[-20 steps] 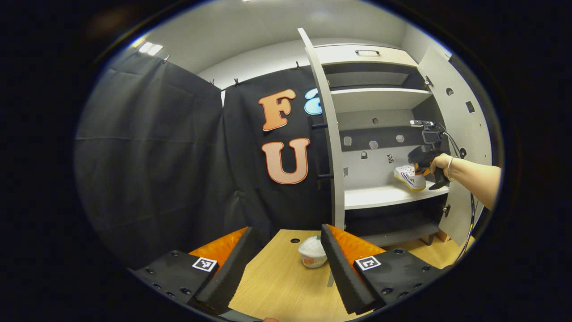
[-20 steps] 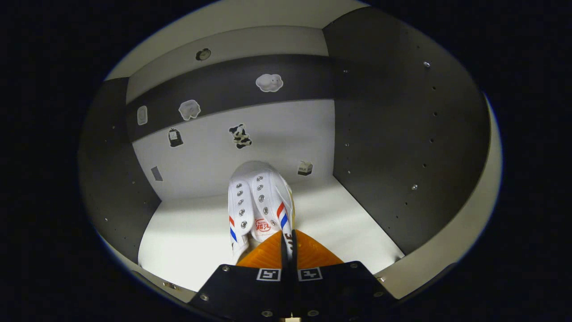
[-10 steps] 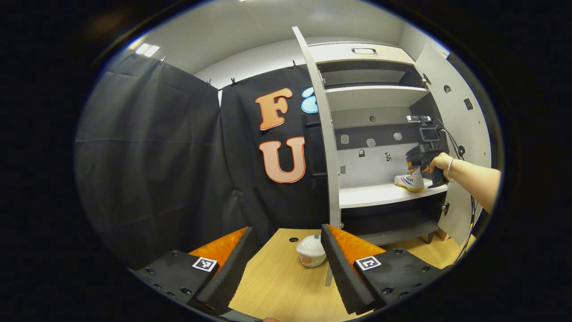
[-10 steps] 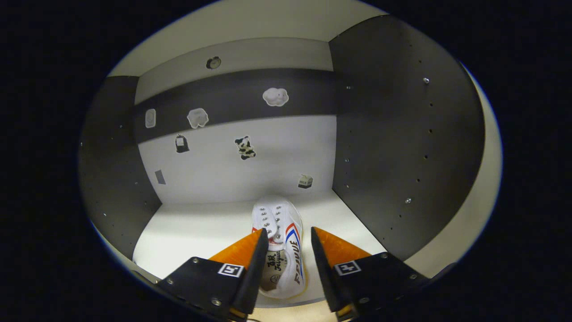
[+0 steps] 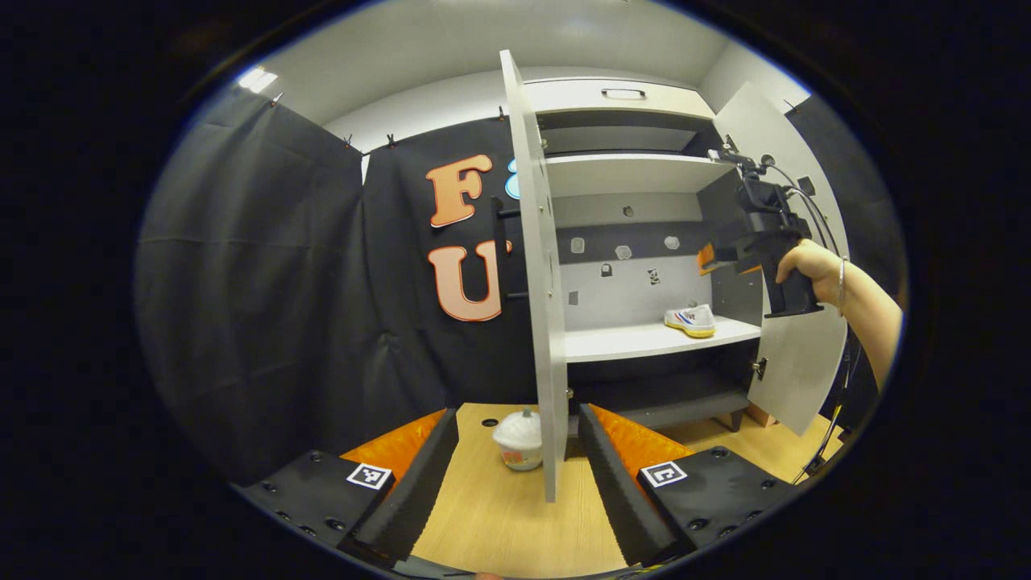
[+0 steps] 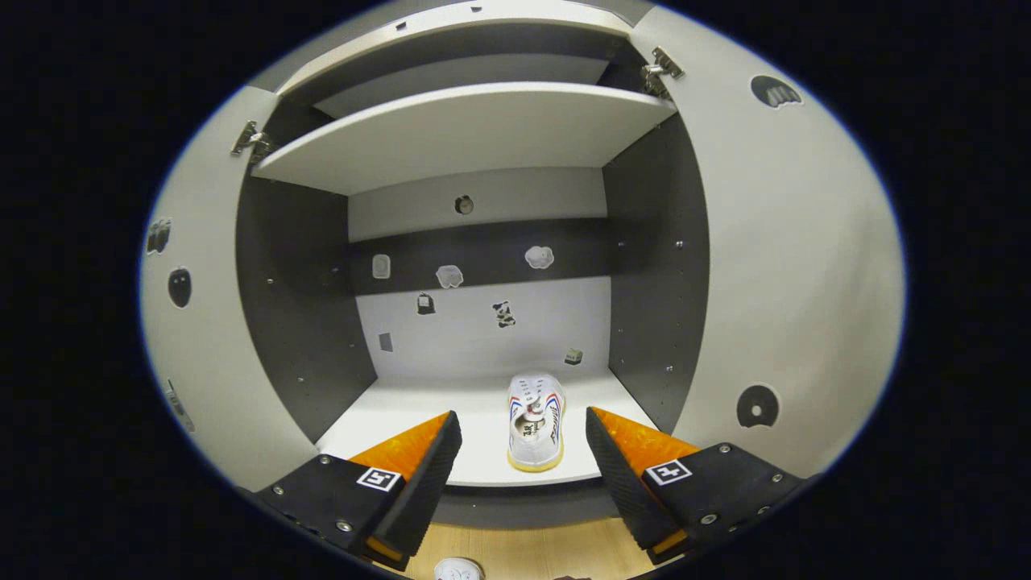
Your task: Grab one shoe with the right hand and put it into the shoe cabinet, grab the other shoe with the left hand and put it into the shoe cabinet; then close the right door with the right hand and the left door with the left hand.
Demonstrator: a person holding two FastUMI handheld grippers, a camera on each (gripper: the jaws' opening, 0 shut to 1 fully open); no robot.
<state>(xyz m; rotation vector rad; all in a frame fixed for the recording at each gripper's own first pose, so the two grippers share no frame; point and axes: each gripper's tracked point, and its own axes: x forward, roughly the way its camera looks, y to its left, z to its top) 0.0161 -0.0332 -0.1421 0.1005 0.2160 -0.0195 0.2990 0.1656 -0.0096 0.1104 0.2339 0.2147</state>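
White shoe (image 6: 535, 420), red-blue stripes

Black claw (image 5: 729, 256) — thin bracelet (image 5: 840, 274)

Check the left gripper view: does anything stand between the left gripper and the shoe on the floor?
Nothing visible does. The shoe lies on bare wooden floor ahead of the open left gripper. The left door stands edge-on just beside it.
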